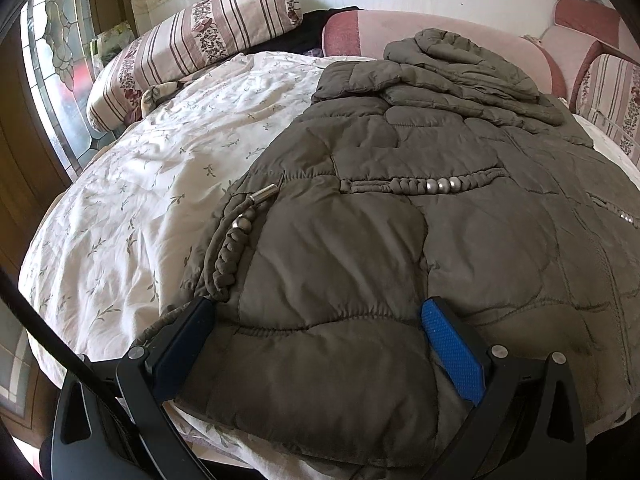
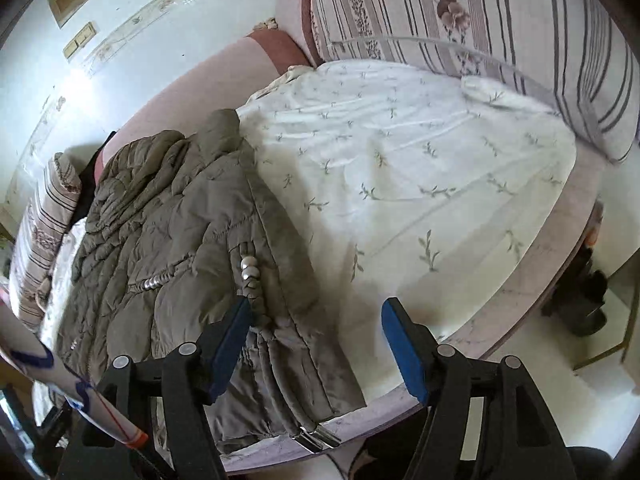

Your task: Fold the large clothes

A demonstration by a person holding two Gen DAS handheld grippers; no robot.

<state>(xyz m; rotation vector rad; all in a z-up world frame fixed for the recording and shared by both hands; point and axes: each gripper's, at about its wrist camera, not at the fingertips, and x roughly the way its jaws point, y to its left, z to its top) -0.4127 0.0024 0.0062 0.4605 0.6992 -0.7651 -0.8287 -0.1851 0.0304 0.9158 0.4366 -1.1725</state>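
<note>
A padded olive coat (image 1: 420, 200) lies spread on the bed (image 1: 140, 184). The left gripper (image 1: 316, 316) spans its hem, jaws apart; the right gripper (image 2: 316, 320) hangs open over its edge.

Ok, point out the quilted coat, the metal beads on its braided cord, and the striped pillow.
quilted coat (image 1: 344, 264), left wrist view, middle of a quilted panel.
metal beads (image 1: 442, 185), left wrist view, the silver beads on the braid.
striped pillow (image 1: 208, 36), left wrist view, its striped front.

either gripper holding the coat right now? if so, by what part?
Nothing is held. The left gripper is open, straddling the coat near its hem without pinching it. The right gripper is open over the coat's edge and braided drawcord.
</note>
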